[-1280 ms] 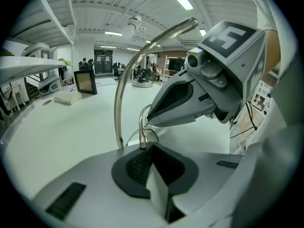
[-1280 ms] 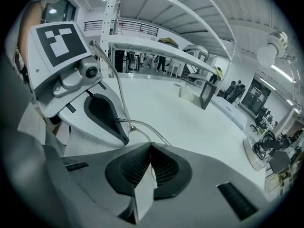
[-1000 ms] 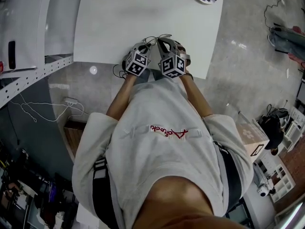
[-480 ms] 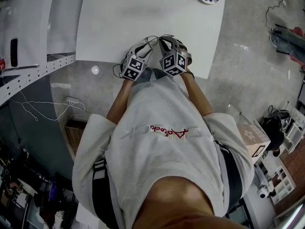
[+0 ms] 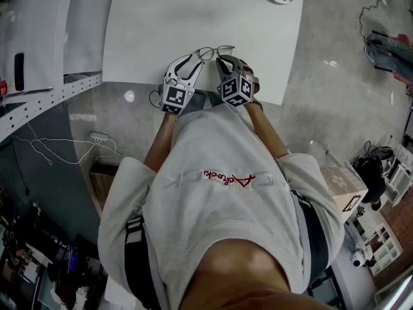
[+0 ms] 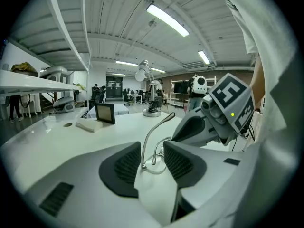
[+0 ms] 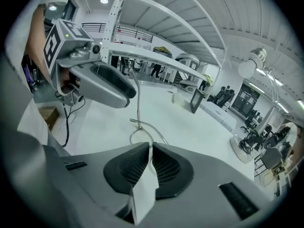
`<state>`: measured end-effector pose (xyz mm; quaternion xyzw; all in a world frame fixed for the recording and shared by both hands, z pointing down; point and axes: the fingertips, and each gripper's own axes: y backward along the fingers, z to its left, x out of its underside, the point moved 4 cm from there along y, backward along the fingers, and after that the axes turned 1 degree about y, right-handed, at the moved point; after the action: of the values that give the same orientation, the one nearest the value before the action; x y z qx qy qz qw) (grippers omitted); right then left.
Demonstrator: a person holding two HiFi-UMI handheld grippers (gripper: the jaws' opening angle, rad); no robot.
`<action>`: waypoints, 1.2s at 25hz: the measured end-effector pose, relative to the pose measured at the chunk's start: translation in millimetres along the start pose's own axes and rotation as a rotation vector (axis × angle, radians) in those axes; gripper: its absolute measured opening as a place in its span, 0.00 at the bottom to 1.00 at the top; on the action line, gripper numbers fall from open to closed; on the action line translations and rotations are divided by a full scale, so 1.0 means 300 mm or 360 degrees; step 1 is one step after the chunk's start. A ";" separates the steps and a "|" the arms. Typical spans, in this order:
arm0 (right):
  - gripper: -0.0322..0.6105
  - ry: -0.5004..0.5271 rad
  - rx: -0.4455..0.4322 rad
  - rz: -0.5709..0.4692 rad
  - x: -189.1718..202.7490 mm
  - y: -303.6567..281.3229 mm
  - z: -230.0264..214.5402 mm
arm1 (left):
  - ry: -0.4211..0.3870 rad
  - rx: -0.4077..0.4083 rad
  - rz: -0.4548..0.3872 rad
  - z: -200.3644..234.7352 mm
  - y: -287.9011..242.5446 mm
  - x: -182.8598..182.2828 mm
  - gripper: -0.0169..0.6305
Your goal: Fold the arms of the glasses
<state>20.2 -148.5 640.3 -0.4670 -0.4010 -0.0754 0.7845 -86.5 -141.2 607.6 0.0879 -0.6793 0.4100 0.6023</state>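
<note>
On the white surface (image 5: pixel 161 24), near its front edge, your right tongs (image 7: pixel 150 148) are clamped on the frame of the glasses (image 5: pixel 216 49). Your left tongs (image 6: pixel 152 145) have just been opening, with the raised arm (image 6: pixel 148 134) untouched in their gap. Hold the frame steady and push that arm gently inward near its hinge.

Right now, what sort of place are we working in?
Probably an open-plan lab or workshop office: a long white table with a small screen and a desk lamp on it, office chairs beyond, and strip lights overhead.
</note>
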 end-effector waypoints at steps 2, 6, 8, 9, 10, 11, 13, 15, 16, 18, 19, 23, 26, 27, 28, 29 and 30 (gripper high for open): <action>0.09 -0.0025 -0.0007 0.0037 0.030 -0.010 0.009 | -0.0014 0.0008 -0.0025 -0.003 -0.012 -0.024 0.28; 0.09 -0.0088 -0.0002 0.0109 0.094 -0.023 -0.006 | -0.0057 0.0035 -0.0045 -0.026 -0.026 -0.055 0.28; 0.09 -0.0131 0.0004 0.0129 0.114 -0.028 -0.021 | -0.0073 0.0047 -0.0044 -0.031 -0.029 -0.061 0.28; 0.09 -0.0147 0.0000 0.0139 0.122 -0.032 -0.026 | -0.0076 0.0050 -0.0041 -0.031 -0.029 -0.062 0.28; 0.09 -0.0156 -0.0009 0.0149 0.128 -0.037 -0.028 | -0.0075 0.0053 -0.0040 -0.032 -0.029 -0.063 0.28; 0.09 -0.0164 -0.0020 0.0159 0.133 -0.041 -0.029 | -0.0072 0.0055 -0.0039 -0.032 -0.030 -0.065 0.28; 0.09 -0.0191 -0.0039 0.0175 0.143 -0.050 -0.031 | -0.0069 0.0057 -0.0040 -0.032 -0.032 -0.070 0.28; 0.09 -0.0216 -0.0046 0.0182 0.149 -0.054 -0.032 | -0.0070 0.0061 -0.0041 -0.034 -0.036 -0.075 0.28; 0.09 -0.0218 -0.0046 0.0184 0.149 -0.054 -0.033 | -0.0068 0.0064 -0.0042 -0.036 -0.039 -0.079 0.28; 0.08 -0.0212 -0.0050 0.0184 0.149 -0.056 -0.032 | -0.0060 0.0071 -0.0043 -0.041 -0.044 -0.084 0.28; 0.07 -0.0209 -0.0053 0.0184 0.149 -0.057 -0.031 | -0.0063 0.0074 -0.0045 -0.044 -0.048 -0.082 0.28; 0.07 -0.0198 -0.0063 0.0191 0.147 -0.063 -0.020 | -0.0106 0.0068 -0.0038 -0.047 -0.060 -0.072 0.24; 0.07 -0.0186 -0.0065 0.0196 0.145 -0.066 -0.017 | -0.0133 0.0060 -0.0020 -0.046 -0.077 -0.080 0.19; 0.07 -0.0179 -0.0066 0.0198 0.145 -0.066 -0.018 | -0.0143 0.0062 -0.0009 -0.048 -0.085 -0.083 0.19; 0.07 -0.0172 -0.0067 0.0201 0.145 -0.065 -0.017 | -0.0154 0.0065 0.0000 -0.049 -0.093 -0.087 0.19; 0.07 -0.0166 -0.0068 0.0202 0.145 -0.065 -0.016 | -0.0163 0.0067 0.0008 -0.050 -0.101 -0.091 0.19; 0.07 -0.0162 -0.0070 0.0203 0.144 -0.066 -0.015 | -0.0174 0.0071 0.0015 -0.051 -0.109 -0.094 0.19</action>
<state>41.8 -151.9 682.8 -0.5119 -0.4081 -0.0103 0.7558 -47.7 -162.9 596.2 0.1205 -0.7023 0.4225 0.5602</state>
